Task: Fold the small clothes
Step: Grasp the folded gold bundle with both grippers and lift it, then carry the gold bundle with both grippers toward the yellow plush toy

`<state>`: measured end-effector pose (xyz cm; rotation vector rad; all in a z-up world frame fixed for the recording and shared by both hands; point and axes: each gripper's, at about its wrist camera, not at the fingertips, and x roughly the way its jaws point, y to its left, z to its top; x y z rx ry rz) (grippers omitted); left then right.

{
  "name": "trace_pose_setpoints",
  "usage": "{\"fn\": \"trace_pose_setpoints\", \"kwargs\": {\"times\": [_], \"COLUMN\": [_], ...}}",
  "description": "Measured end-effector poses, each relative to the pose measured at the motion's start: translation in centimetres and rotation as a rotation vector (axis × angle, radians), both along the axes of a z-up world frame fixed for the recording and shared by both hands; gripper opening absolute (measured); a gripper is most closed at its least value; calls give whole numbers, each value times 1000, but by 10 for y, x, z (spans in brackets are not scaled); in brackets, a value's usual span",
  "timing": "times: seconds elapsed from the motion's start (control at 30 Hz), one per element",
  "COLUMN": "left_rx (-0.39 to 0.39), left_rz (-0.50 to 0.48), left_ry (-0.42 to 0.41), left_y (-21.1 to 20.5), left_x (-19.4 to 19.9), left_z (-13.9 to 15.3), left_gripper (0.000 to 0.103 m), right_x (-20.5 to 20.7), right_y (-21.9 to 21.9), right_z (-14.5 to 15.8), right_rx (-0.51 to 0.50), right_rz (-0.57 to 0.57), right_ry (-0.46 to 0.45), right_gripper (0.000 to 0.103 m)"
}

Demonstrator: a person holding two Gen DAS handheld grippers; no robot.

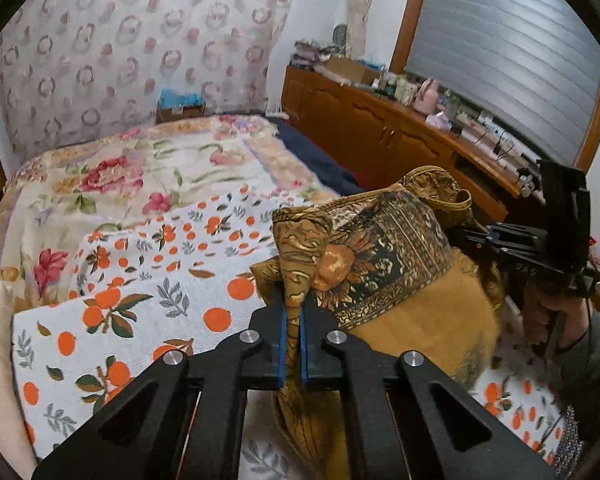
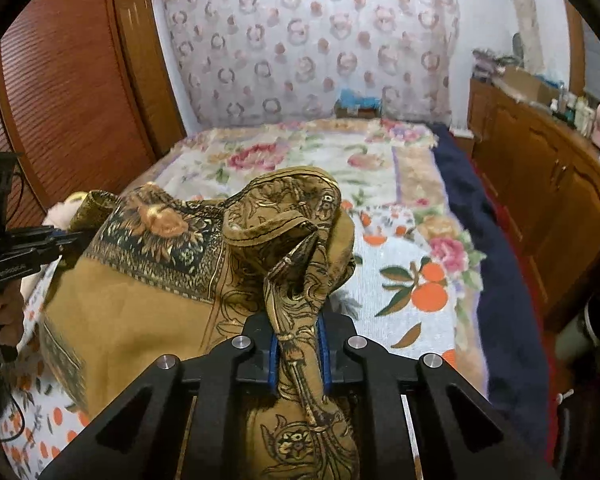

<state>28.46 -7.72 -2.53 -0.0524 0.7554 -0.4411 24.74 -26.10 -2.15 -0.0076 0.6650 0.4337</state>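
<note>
A small mustard-brown garment (image 1: 384,264) with a dark ornate band is lifted off the bed, stretched between both grippers. My left gripper (image 1: 294,320) is shut on one bunched corner of it, blue pads pressing the cloth. My right gripper (image 2: 299,344) is shut on another gathered edge of the same garment (image 2: 148,280). In the left wrist view the right gripper (image 1: 476,236) shows at the right, a hand on its handle. The right wrist view has the left gripper (image 2: 60,236) at its left edge.
The bed carries an orange-fruit print sheet (image 1: 148,280) over a floral blanket (image 1: 112,176). A wooden sideboard (image 1: 380,132) crowded with small items runs along the right. A wooden wardrobe (image 2: 68,80) stands left of the bed. Dark blue bedding (image 2: 488,240) lines the bed's right side.
</note>
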Motion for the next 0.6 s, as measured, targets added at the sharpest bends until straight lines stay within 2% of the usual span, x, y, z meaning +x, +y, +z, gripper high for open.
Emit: {"fn": "trace_pose_setpoints", "kwargs": {"times": [0.33, 0.6], "left_rx": [-81, -137], "left_rz": [7, 94], "left_ry": [-96, -182], "left_y": [24, 80], "left_x": [-54, -108], "left_z": [40, 67], "left_gripper": [5, 5], "right_x": [-49, -80], "right_y": [12, 41], "right_z": [37, 57], "right_rx": [36, 57], "right_rz": [29, 127], "right_ry": [-144, -249], "right_gripper": [13, 13]}}
